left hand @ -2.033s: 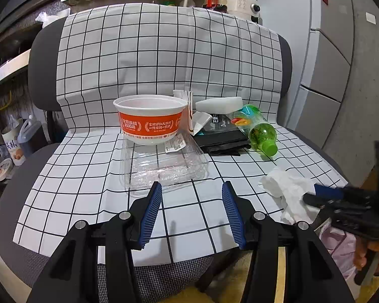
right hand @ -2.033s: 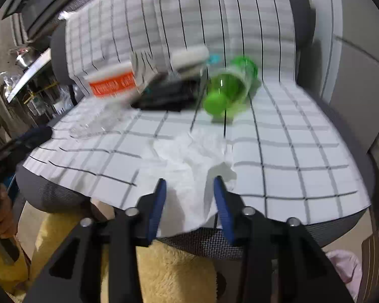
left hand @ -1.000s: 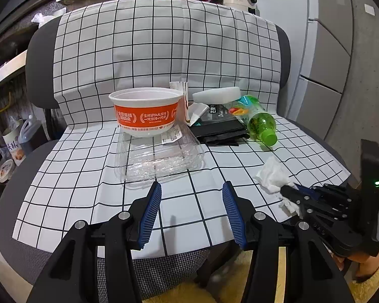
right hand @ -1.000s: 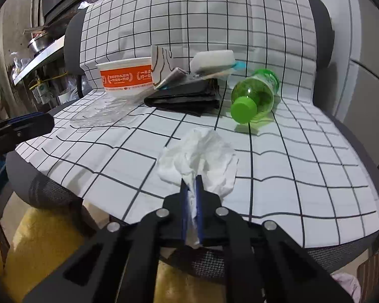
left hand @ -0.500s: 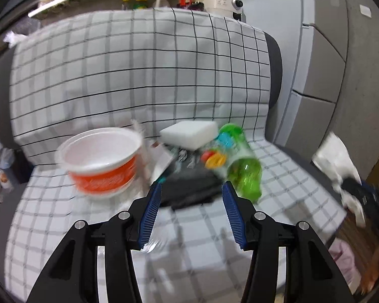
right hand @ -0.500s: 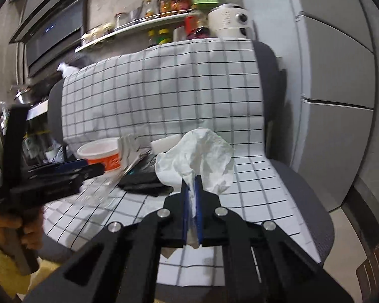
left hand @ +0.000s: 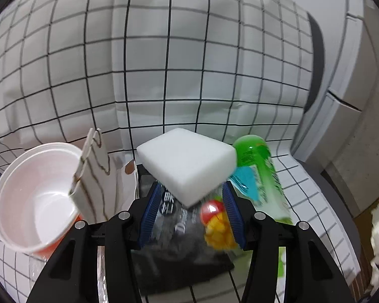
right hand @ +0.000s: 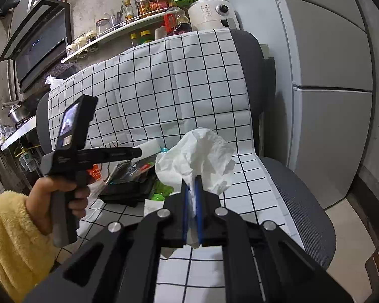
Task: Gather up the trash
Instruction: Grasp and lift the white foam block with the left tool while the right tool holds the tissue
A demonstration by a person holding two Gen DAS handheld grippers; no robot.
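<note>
Lifted off the chair now, the tissue hangs pinched in the right gripper; left gripper (half-open, empty) may topple the sponge.

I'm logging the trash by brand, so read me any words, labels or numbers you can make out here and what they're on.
No text here reads with certainty.
Black packet: white characters and a fragment like "D...", too blurred to read.
Green bottle label: blue and fruit graphics, no legible words.
Orange bowl: its printed side is hidden.
Shelf bottles and white appliance: labels too small.
</note>
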